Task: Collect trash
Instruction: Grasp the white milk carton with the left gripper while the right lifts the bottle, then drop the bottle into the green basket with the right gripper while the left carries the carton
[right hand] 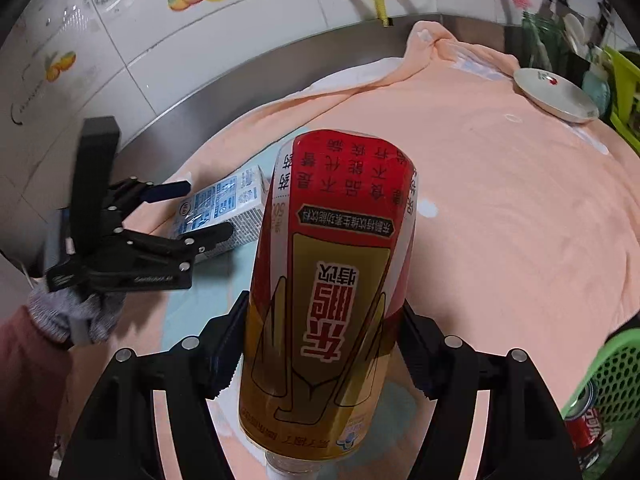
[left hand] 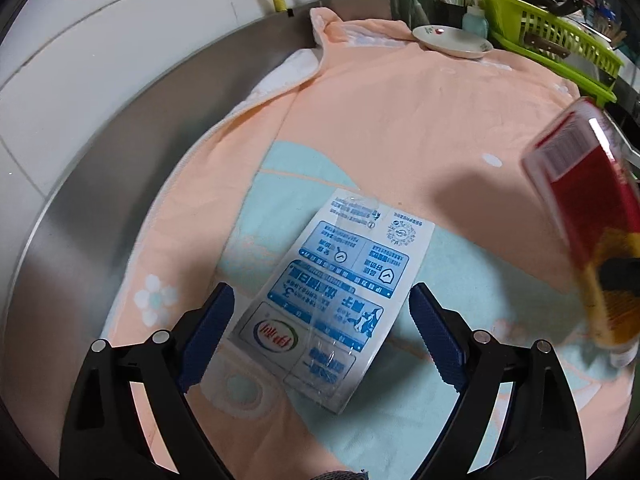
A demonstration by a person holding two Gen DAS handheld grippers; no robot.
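Observation:
A white and blue milk carton (left hand: 332, 300) lies flat on the peach towel (left hand: 400, 128). My left gripper (left hand: 322, 336) is open, its blue pads on either side of the carton's near half, just above it. In the right wrist view the carton (right hand: 224, 208) and the left gripper (right hand: 200, 216) show at the left. My right gripper (right hand: 324, 344) is shut on a red and gold drink bottle (right hand: 332, 280), held above the towel with its cap end toward the camera. The bottle also shows at the right edge of the left wrist view (left hand: 588, 216).
A green mesh basket (right hand: 608, 392) holding a red can (right hand: 584, 428) is at the lower right. A white plate (left hand: 452, 42) sits on the towel's far edge. A green dish rack (left hand: 552, 36) stands beyond it. A steel rim (left hand: 140, 120) and tiled wall are at the left.

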